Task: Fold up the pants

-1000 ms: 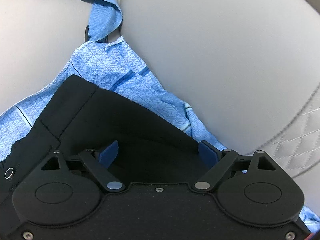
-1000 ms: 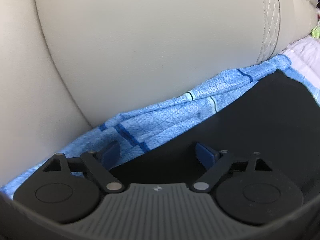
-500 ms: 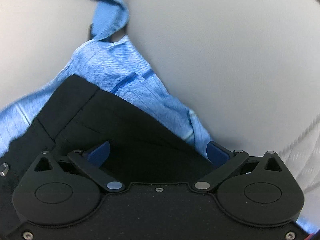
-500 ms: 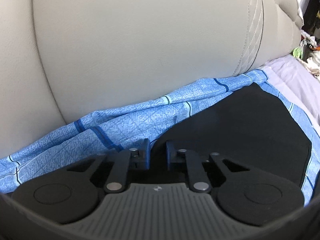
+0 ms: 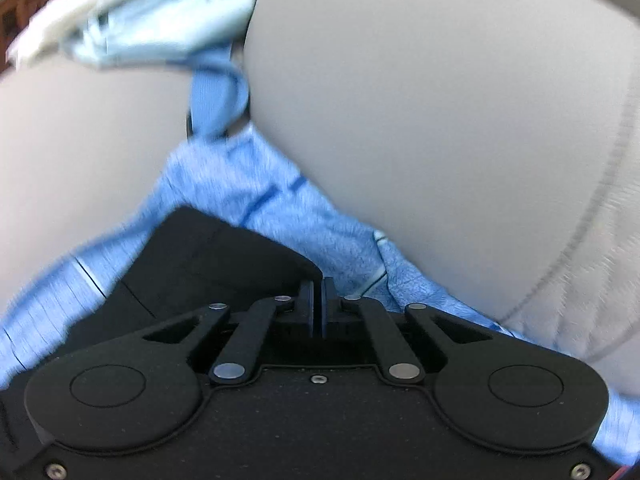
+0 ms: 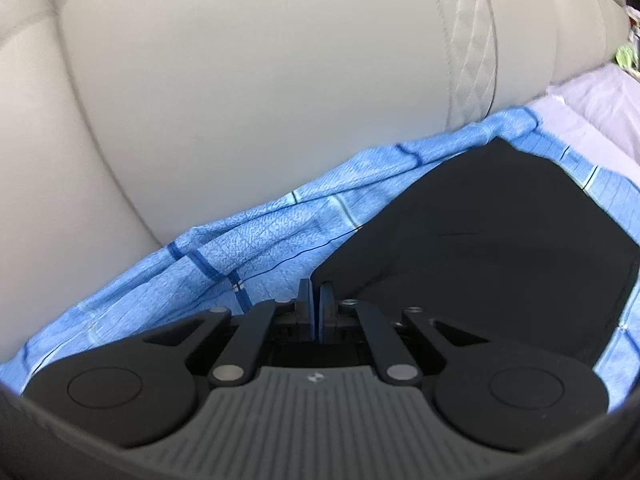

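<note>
The left view is motion-blurred; the grippers' bodies hide the near cloth. The black pants [image 5: 208, 256] [image 6: 492, 240] lie on a blue sheet [image 5: 248, 184] [image 6: 256, 240] against the seat [image 6: 260, 80]. The left gripper [image 5: 319, 300] and right gripper [image 6: 314, 300] each pinch a pants edge.

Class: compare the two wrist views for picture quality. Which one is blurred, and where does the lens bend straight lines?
Left wrist view: motion blur smears the pale cloth and blue sheet; the left gripper stays sharp. Right wrist view: crisper, the black pants clear-edged; fisheye curves the cushion seams.
</note>
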Demonstrator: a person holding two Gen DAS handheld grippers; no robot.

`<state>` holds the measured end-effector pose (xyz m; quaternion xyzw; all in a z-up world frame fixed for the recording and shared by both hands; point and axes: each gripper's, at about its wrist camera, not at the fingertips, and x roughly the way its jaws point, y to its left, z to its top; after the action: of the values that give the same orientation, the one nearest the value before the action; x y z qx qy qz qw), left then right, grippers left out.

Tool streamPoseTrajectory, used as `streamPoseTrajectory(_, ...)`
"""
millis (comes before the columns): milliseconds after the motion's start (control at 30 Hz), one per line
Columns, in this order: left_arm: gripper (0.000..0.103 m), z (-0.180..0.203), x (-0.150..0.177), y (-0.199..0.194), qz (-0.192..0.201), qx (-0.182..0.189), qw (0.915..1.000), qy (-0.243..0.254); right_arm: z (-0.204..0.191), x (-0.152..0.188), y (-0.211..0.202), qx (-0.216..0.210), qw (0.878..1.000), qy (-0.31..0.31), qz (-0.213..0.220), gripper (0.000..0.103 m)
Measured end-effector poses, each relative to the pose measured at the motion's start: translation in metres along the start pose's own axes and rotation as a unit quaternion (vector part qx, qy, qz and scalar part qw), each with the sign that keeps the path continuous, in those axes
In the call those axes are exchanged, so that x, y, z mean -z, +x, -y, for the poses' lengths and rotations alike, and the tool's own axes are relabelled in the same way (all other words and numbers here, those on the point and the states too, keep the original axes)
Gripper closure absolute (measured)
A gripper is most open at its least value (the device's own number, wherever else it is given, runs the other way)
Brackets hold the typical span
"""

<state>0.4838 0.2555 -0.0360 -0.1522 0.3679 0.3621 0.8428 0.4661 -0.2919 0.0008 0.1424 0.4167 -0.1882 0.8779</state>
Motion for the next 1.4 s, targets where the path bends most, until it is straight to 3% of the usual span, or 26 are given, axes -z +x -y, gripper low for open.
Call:
streamPoseTrajectory(200,0.100,-0.052,0.012,-0.070,0.033,0.056,0.9975,0.028,0.051,0.033,-0.075,-0.060,0.997,0.014,0.051,0.100)
streamPoseTrajectory(300,0.100,-0.090,0.030,-0.115,0.054,0.084,0.9942,0.040,0.082,0.074,-0.127,-0.084,0.990,0.028,0.108,0.100)
streamPoseTrajectory(400,0.100,-0.128,0.056,-0.154,0.060,0.096,0.9926,0.045,0.108,0.131,-0.175,-0.081,0.983,0.024,0.161,0.100)
streamPoseTrajectory(467,0.100,-0.153,0.078,-0.169,0.055,0.096,0.9928,0.048,0.125,0.163,-0.195,-0.073,0.982,0.024,0.174,0.100)
streamPoseTrajectory(633,0.100,-0.204,0.129,-0.179,0.027,0.077,0.9950,0.057,0.153,0.235,-0.212,-0.053,0.988,0.021,0.143,0.100)
streamPoseTrajectory(767,0.100,-0.231,0.164,-0.182,0.016,0.073,0.9951,0.064,0.159,0.270,-0.219,-0.029,0.991,-0.007,0.127,0.100)
streamPoseTrajectory(1100,0.099,-0.252,0.209,-0.184,-0.012,0.086,0.9921,0.091,0.164,0.305,-0.229,0.032,0.991,-0.038,0.127,0.100)
streamPoseTrajectory(1267,0.094,-0.247,0.215,-0.188,0.005,0.076,0.9890,0.127,0.156,0.323,-0.227,0.068,0.987,-0.094,0.114,0.099)
streamPoseTrajectory(1333,0.087,-0.249,0.215,-0.193,0.014,0.072,0.9881,0.135,0.152,0.327,-0.222,0.075,0.987,-0.107,0.097,0.094)
streamPoseTrajectory(1367,0.081,-0.251,0.214,-0.196,0.022,0.069,0.9879,0.137,0.152,0.328,-0.222,0.075,0.987,-0.108,0.090,0.083)
streamPoseTrajectory(1400,0.068,-0.255,0.213,-0.201,0.033,0.069,0.9881,0.134,0.150,0.329,-0.225,0.070,0.988,-0.108,0.085,0.068)
